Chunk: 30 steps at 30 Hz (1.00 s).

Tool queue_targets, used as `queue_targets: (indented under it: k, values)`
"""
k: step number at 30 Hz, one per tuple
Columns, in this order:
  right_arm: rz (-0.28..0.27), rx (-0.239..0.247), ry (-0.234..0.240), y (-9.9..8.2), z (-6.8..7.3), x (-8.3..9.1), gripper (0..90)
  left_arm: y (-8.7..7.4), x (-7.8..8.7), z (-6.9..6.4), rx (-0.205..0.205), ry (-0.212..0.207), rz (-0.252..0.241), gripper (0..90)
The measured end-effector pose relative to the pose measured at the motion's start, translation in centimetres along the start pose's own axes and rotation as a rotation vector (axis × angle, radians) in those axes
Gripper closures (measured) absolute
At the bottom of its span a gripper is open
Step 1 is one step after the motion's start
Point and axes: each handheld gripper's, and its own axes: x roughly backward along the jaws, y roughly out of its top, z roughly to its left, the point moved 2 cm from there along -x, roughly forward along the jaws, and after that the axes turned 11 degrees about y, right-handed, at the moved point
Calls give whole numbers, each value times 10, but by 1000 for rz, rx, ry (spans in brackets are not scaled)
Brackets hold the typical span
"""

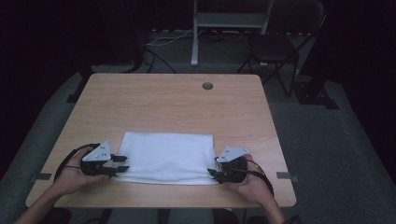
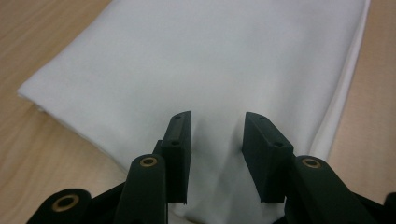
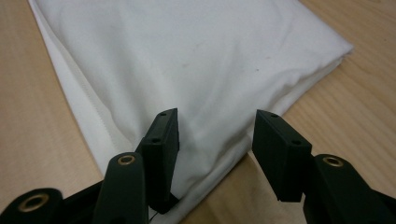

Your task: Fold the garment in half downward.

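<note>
1 folded white cloth (image 1: 166, 156) lying on worktop (image 1: 173, 100), 2 grippers, L gripper (image 1: 122, 164) & R gripper (image 1: 212, 168), sitting at its near corners, both jaws spread over fabric, not pinching.

Plain white cloth (image 1: 166, 156) (black fingers (image 2: 177, 149)), light wood table (image 1: 168, 102)

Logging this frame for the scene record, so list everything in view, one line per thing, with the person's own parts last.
folded cloth: one, white, near edge of the table, between the two grippers
table: one, light wood, centre of the high view
grommet hole: one, dark grey, far side of the tabletop
folding chair: one, black, on the floor beyond the table's far right corner
stand: one, pale grey, on the floor behind the table
tape marks: two, grey, on the floor at either side of the table
left gripper: one, black, at the cloth's left edge, jaws apart over the cloth
right gripper: one, black, at the cloth's near right corner, jaws apart
hands: two, each holding a gripper
</note>
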Motion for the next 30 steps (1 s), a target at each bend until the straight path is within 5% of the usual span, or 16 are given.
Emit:
queue_targets:
  k: [7,16,22,25,30]
  values:
    - [3,-7,-37,11,-21,-11,503,5,-17,24,46,64,-2,618]
    - [23,-15,-96,25,-49,-21,484,11,-23,31,88,111,-16,575]
    - [-32,-22,-108,30,-44,-16,447,18,-18,27,87,111,-42,542]
    - [10,-1,-103,26,-36,-20,441,16,-20,21,61,109,-13,525]
    - [12,22,-117,23,-24,-15,434,10,-20,15,74,109,-14,532]
